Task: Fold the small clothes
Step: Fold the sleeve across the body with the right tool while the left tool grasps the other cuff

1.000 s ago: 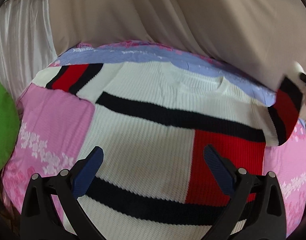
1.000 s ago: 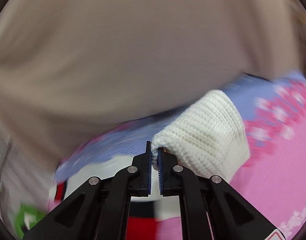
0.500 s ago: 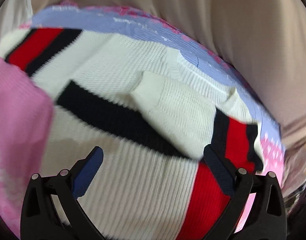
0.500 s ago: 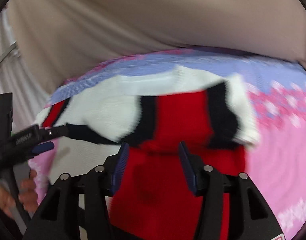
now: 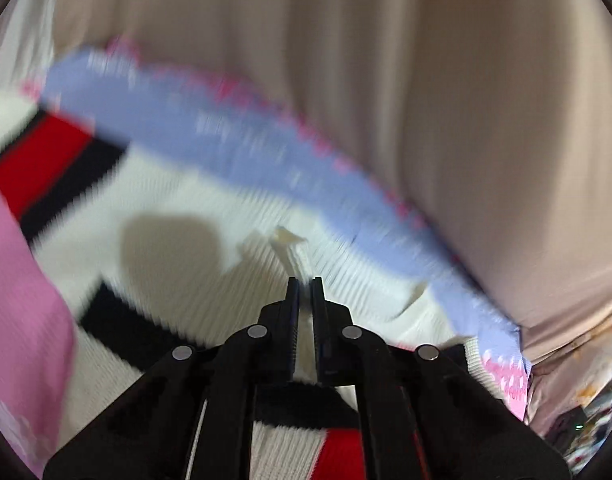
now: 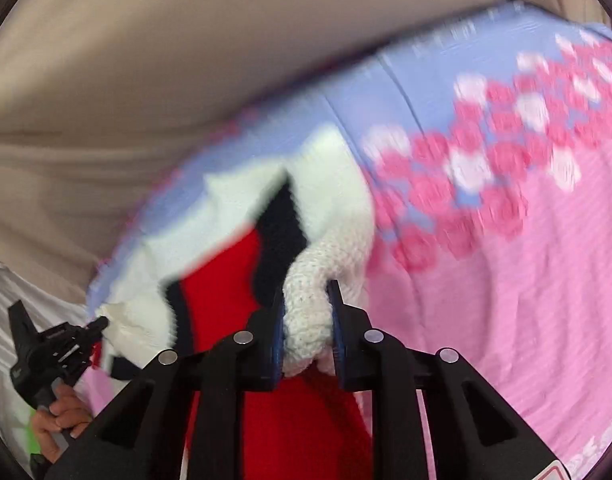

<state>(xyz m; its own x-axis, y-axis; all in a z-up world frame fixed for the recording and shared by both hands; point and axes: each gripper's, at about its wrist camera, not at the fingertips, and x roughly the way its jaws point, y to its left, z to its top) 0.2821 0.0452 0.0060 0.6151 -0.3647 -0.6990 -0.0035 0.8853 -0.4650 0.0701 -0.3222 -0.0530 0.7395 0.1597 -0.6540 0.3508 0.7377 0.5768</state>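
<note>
A small white knit sweater (image 5: 193, 216) with black and red stripes lies on a pink and lilac floral sheet (image 5: 265, 160). My left gripper (image 5: 304, 284) is shut on the white cuff (image 5: 291, 252) of the folded-in sleeve, near the neckline. My right gripper (image 6: 307, 296) is shut on a thick white knit fold (image 6: 310, 312) at the sweater's right edge, beside the red and black sleeve stripes (image 6: 233, 280). The left gripper also shows in the right wrist view (image 6: 99, 324), pinching white cloth. Both views are blurred by motion.
A beige curtain (image 5: 426, 100) hangs behind the bed. The pink floral sheet (image 6: 506, 260) spreads to the right of the sweater. A hand (image 6: 59, 416) holds the left gripper's handle. Clutter lies past the bed's right edge (image 5: 594, 412).
Both grippers were open half a second ago and are now shut on the sweater: the left on the folded sleeve's cuff, the right on the right edge. One second ago the right held the cuff.
</note>
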